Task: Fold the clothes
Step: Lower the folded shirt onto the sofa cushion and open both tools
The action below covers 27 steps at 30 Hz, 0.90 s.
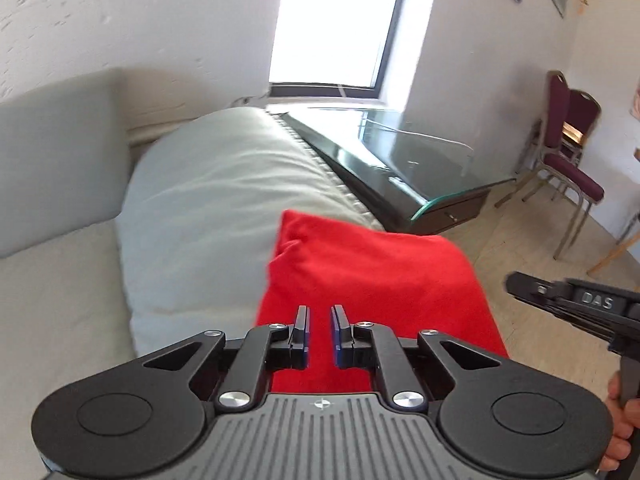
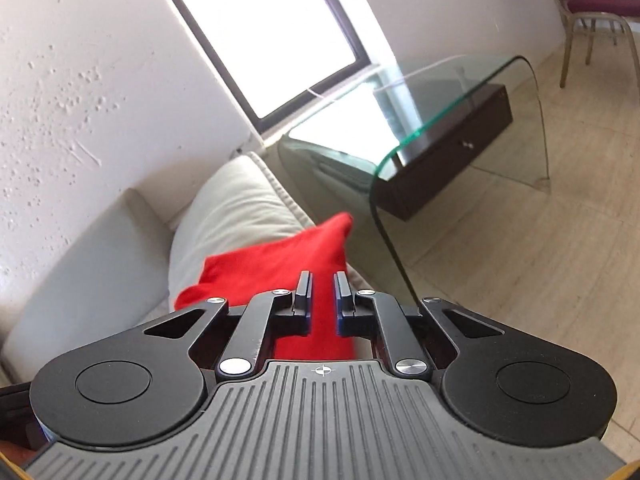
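Note:
A red garment (image 1: 376, 276) lies folded on the armrest cushion of a cream sofa (image 1: 208, 200); it also shows in the right wrist view (image 2: 280, 268). My left gripper (image 1: 320, 316) hovers above the garment's near part with its jaws a narrow gap apart and nothing between them. My right gripper (image 2: 323, 284) also hovers above the garment with a narrow gap and nothing held. The right gripper's body (image 1: 580, 304) shows at the right edge of the left wrist view, beside the garment.
A curved glass side table (image 2: 460, 92) with a dark drawer unit (image 2: 452, 152) stands just beyond the sofa arm. Maroon chairs (image 1: 568, 148) stand by the far wall. A bright window (image 1: 336, 24) is behind. The floor (image 2: 520, 260) is pale tile.

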Each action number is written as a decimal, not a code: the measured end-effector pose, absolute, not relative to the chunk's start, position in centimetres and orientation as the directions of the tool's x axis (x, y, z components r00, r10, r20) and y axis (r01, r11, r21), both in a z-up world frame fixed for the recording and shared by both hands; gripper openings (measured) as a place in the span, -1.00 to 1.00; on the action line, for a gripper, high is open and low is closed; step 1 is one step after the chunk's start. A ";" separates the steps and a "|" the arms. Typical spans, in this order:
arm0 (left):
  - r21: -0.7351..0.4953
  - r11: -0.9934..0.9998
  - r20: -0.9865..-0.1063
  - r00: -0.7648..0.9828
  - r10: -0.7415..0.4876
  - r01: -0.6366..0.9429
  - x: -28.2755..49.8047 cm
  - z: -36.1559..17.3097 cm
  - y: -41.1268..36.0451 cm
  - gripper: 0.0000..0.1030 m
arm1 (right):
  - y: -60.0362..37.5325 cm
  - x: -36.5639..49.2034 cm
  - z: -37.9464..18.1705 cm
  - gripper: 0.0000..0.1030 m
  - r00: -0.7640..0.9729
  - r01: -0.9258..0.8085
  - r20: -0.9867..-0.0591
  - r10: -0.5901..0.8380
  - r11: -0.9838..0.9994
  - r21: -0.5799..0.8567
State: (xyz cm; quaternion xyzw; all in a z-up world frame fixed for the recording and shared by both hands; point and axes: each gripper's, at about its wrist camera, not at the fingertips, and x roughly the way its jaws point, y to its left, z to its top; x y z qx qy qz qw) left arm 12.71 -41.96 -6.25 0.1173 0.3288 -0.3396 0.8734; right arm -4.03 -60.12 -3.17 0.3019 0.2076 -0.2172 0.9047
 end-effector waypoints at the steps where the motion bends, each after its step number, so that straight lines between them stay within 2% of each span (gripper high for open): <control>1: -0.007 0.725 -0.642 0.553 -0.531 0.689 12.9 -6.5 -43.3 -0.80 | -60.0 -2.6 -3.4 -0.79 0.825 0.504 -0.498 -0.266 0.744 0.438; 3: 0.018 0.690 -0.617 0.551 -0.562 0.724 13.3 -7.0 -46.0 -0.80 | -59.7 0.2 -3.9 -0.79 0.831 0.473 -0.495 -0.256 0.793 0.385; 4: 0.031 0.672 -0.604 0.549 -0.577 0.740 13.4 -7.3 -47.3 -0.80 | -59.5 1.2 -4.6 -0.79 0.809 0.481 -0.523 -0.267 0.813 0.328; 6: 0.051 0.702 -0.648 0.559 -0.518 0.710 14.5 -8.9 -47.8 -0.82 | -59.0 3.0 -6.0 -0.81 0.761 0.490 -0.578 -0.296 0.846 0.210; 8: -0.007 0.725 -0.651 0.547 -0.526 0.689 15.3 -8.9 -46.5 -0.81 | -58.9 4.0 -7.5 -0.85 0.721 0.500 -0.610 -0.329 0.856 0.130; 11: -0.094 0.753 -0.639 0.540 -0.547 0.651 16.4 -7.9 -44.6 -0.81 | -59.6 2.4 -6.8 -0.79 0.732 0.531 -0.578 -0.361 0.833 0.152; 14: -0.198 0.737 -0.589 0.522 -0.616 0.646 17.2 -6.2 -44.0 -0.82 | -60.8 1.2 -5.4 -0.76 0.755 0.560 -0.526 -0.393 0.802 0.205; 16: -0.175 0.721 -0.592 0.513 -0.621 0.670 17.4 -6.0 -45.4 -0.81 | -61.9 2.0 -4.9 -0.75 0.782 0.545 -0.502 -0.369 0.796 0.264; 18: -0.120 0.732 -0.642 0.510 -0.572 0.671 17.6 -7.0 -47.2 -0.81 | -62.8 3.9 -5.2 -0.75 0.803 0.507 -0.508 -0.312 0.805 0.307; 20: -0.121 0.769 -0.679 0.513 -0.525 0.627 18.6 -8.7 -47.4 -0.80 | -63.2 5.9 -6.2 -0.76 0.780 0.504 -0.557 -0.285 0.814 0.288; 21: -0.122 0.787 -0.696 0.513 -0.502 0.605 19.1 -9.6 -47.5 -0.79 | -63.4 6.7 -6.9 -0.75 0.737 0.528 -0.613 -0.286 0.809 0.257; 23: -0.124 0.800 -0.685 0.532 -0.497 0.587 19.2 -9.2 -46.9 -0.77 | -64.0 6.9 -7.9 -0.72 0.678 0.578 -0.676 -0.288 0.777 0.249; 27: -0.113 0.816 -0.642 0.586 -0.495 0.566 16.8 -6.3 -44.2 -0.71 | -64.2 2.0 -6.3 -0.65 0.667 0.643 -0.676 -0.314 0.701 0.309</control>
